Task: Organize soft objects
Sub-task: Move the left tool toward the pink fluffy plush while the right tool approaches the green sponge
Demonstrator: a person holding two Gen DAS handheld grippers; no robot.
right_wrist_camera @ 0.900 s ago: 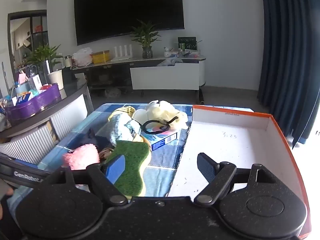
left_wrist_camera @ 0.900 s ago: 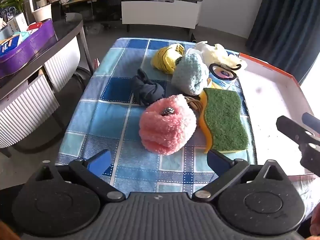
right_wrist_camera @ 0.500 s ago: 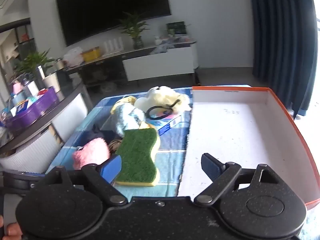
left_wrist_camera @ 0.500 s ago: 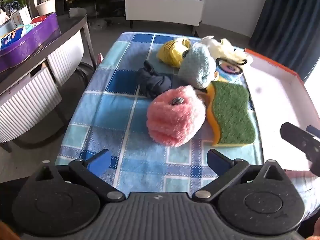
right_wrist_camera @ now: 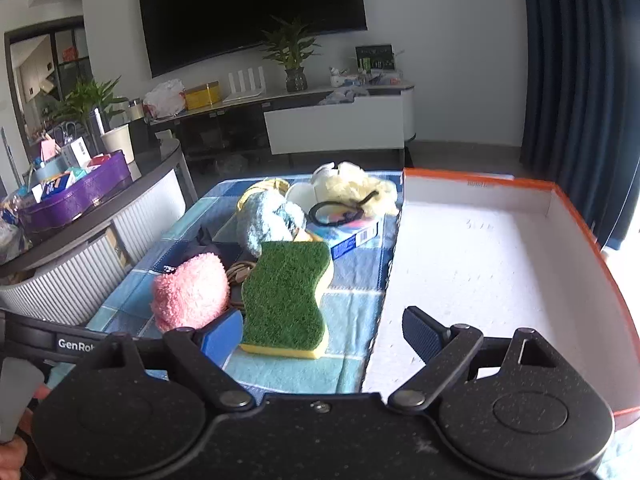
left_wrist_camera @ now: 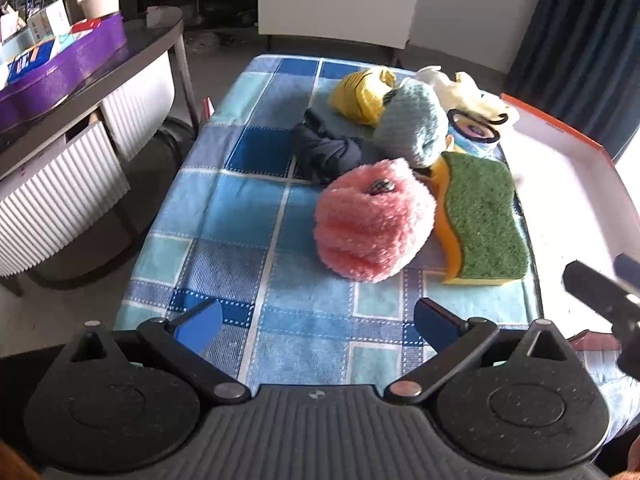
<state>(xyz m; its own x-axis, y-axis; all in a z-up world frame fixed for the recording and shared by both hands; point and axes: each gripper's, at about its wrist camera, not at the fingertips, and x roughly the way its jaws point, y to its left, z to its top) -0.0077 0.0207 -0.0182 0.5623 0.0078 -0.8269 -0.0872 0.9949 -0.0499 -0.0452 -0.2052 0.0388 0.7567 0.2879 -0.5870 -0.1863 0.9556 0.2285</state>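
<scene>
A pile of soft things lies on the blue checked cloth (left_wrist_camera: pixel 248 216): a pink fluffy ball (left_wrist_camera: pixel 372 220) (right_wrist_camera: pixel 190 294), a green and yellow sponge (left_wrist_camera: pixel 480 216) (right_wrist_camera: pixel 286 296), a light blue knitted piece (left_wrist_camera: pixel 412 128) (right_wrist_camera: pixel 266 216), a yellow toy (left_wrist_camera: pixel 362 94), a dark cloth (left_wrist_camera: pixel 324 152) and a cream plush (left_wrist_camera: pixel 460 88) (right_wrist_camera: pixel 352 186). My left gripper (left_wrist_camera: pixel 318 322) is open, short of the pink ball. My right gripper (right_wrist_camera: pixel 322 328) is open, its left finger beside the sponge's near end. A white box with an orange rim (right_wrist_camera: pixel 492 264) (left_wrist_camera: pixel 568 168) lies to the right.
A small blue printed box with a black hair band (right_wrist_camera: pixel 344 224) lies behind the sponge. A side table with a purple tray (left_wrist_camera: pixel 60 76) stands to the left. A TV cabinet (right_wrist_camera: pixel 336 128) stands at the far wall. Dark curtains (right_wrist_camera: pixel 580 80) hang at right.
Both grippers have moved forward towards the pile. The right view has tilted down and come close to the sponge. Nothing on the cloth has moved.
</scene>
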